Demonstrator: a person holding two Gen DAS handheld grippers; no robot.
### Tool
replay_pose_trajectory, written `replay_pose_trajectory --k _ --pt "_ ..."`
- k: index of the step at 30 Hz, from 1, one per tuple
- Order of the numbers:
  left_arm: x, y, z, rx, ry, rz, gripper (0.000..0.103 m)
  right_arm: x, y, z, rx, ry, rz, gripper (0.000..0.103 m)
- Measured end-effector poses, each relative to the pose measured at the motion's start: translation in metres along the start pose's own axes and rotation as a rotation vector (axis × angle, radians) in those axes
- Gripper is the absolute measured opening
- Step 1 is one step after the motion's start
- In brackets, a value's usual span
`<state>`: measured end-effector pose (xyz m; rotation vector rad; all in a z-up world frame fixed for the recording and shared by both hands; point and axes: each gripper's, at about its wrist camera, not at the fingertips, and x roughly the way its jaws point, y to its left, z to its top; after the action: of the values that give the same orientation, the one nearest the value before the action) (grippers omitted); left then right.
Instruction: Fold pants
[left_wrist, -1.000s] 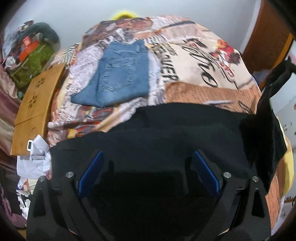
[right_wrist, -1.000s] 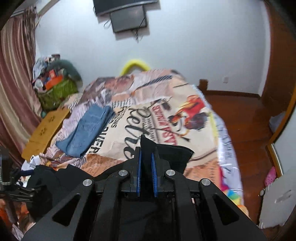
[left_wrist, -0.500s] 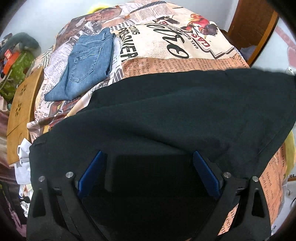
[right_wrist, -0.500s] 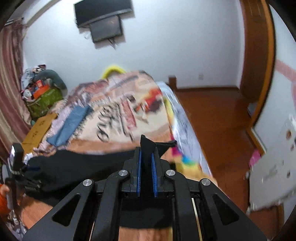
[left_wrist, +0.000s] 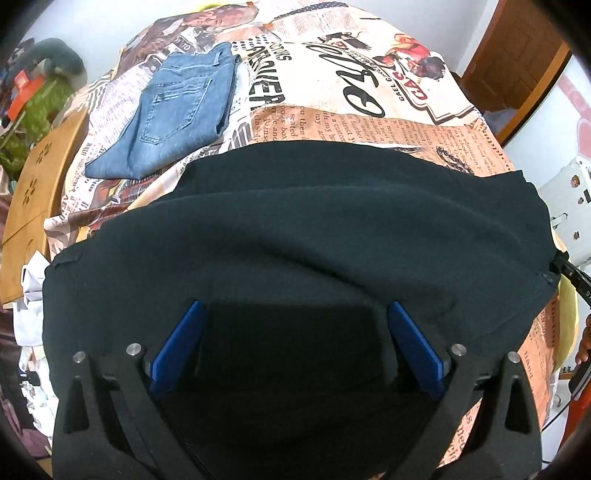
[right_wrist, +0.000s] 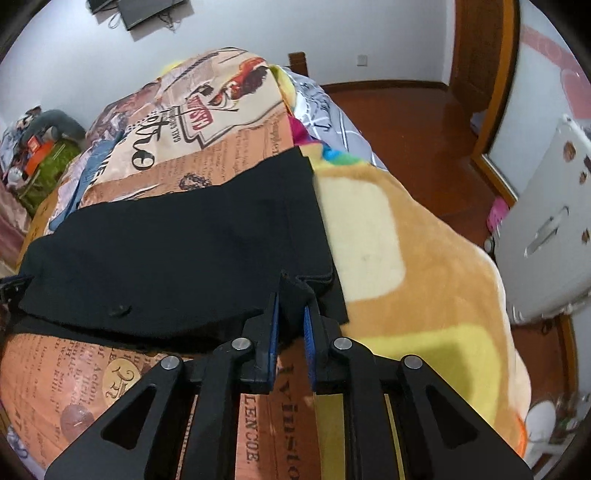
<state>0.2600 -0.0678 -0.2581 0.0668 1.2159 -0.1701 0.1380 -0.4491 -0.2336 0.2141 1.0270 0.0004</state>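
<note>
Only right view shows right hand-held gripper (right_wrist: 290, 314) pinching black pants (right_wrist: 177, 251).

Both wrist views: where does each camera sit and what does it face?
Left wrist: on the left gripper, facing across the bed over black pants toward folded jeans; fingers spread.
Right wrist: on the right gripper, facing along the bed's edge; fingers pinch a pants corner.
Shared: pants, bed, jeans.
</note>
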Motion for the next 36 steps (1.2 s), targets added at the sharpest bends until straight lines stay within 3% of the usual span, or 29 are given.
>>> replay_pose_trajectory --k 5,12,18,24,31,36 --pt "-0.001 0.002 0.0 0.0 -0.002 -0.011 0.101 -0.014 0.006 0.003 -0.037 -0.018 -0.119 0.04" --pt "-0.028 0.019 0.005 0.006 -0.08 0.021 0.101 -0.05 0.043 0.03 -0.163 -0.13 -0.126 0.051" --pt "-0.072 0.064 0.013 -0.084 -0.199 0.056 0.101 -0.069 0.106 0.057 -0.296 -0.225 -0.026 0.052" --pt "-0.108 0.12 0.01 -0.163 -0.297 0.138 0.101 -0.065 0.168 0.074 -0.381 -0.255 0.112 0.053" --pt "-0.119 0.193 -0.002 -0.285 -0.325 0.209 0.101 -0.04 0.245 0.088 -0.5 -0.219 0.223 0.053" --pt "-0.103 0.241 -0.015 -0.346 -0.289 0.226 0.101 -0.011 0.295 0.093 -0.587 -0.152 0.273 0.053"
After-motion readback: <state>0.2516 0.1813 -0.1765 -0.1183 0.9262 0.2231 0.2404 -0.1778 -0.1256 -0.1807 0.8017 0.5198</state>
